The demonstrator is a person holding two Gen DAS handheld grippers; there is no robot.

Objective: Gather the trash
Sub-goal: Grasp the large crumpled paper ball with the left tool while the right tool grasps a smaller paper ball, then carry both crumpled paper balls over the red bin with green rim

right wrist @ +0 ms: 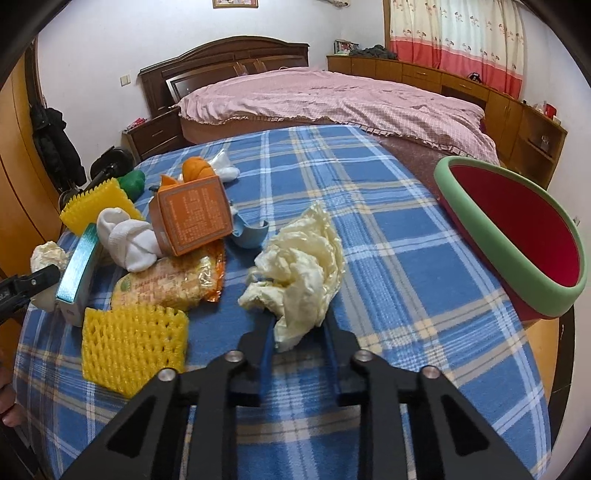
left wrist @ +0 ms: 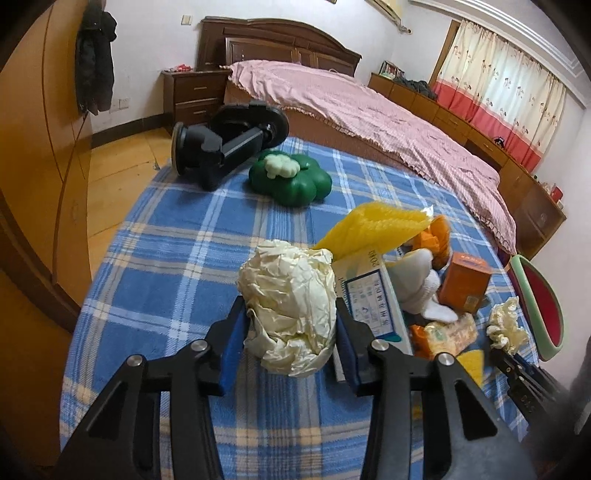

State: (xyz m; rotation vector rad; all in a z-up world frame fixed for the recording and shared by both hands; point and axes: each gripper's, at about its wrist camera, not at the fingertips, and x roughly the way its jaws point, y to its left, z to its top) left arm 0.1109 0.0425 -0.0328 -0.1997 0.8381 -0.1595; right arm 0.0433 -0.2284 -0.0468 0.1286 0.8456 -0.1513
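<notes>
On the plaid-covered surface [right wrist: 369,229], your left tongs [left wrist: 291,328] clamp a crumpled paper ball [left wrist: 291,306]; your right tongs [right wrist: 299,325] close around a paper wad [right wrist: 299,269]. Nearer the right tongs, the watermelon-shaped bin [right wrist: 517,236] sits to their right.

Pink-covered bed [right wrist: 332,96], seemingly curtained window [right wrist: 454,33]
</notes>
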